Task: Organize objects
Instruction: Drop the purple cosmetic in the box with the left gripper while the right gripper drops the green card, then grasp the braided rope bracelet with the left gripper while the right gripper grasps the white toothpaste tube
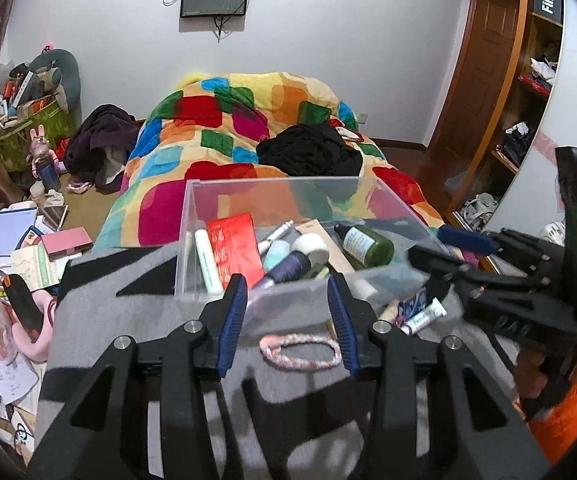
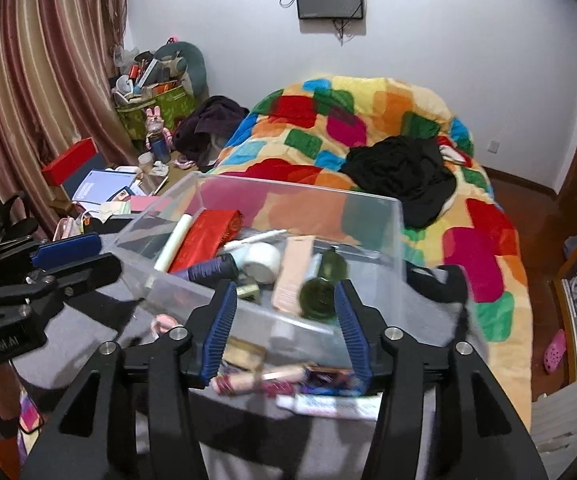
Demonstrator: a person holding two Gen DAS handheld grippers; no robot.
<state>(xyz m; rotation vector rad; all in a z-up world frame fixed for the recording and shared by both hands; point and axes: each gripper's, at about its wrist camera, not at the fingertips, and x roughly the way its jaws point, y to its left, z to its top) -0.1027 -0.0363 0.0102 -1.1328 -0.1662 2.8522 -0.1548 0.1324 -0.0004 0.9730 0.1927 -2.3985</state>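
A clear plastic box (image 1: 192,216) (image 2: 392,224) stands on a grey and black cloth. It holds a dark green bottle (image 1: 368,242) (image 2: 324,284), a red packet (image 1: 236,248) (image 2: 204,238), a white tube (image 1: 206,260), a dark blue bottle (image 1: 288,268) and other toiletries. My left gripper (image 1: 288,300) is open and empty, above a pink braided band (image 1: 300,352) in front of the box. My right gripper (image 2: 284,312) is open and empty at the box's near wall, over loose tubes (image 2: 256,380). Small tubes (image 1: 420,316) lie right of the box.
A bed with a colourful patchwork quilt (image 1: 224,152) (image 2: 368,120) and black clothing (image 1: 312,152) lies behind the box. Books, boxes and clutter (image 1: 20,240) cover the floor at left. A wooden shelf unit (image 1: 528,80) stands at right. Curtains (image 2: 28,100) hang at left.
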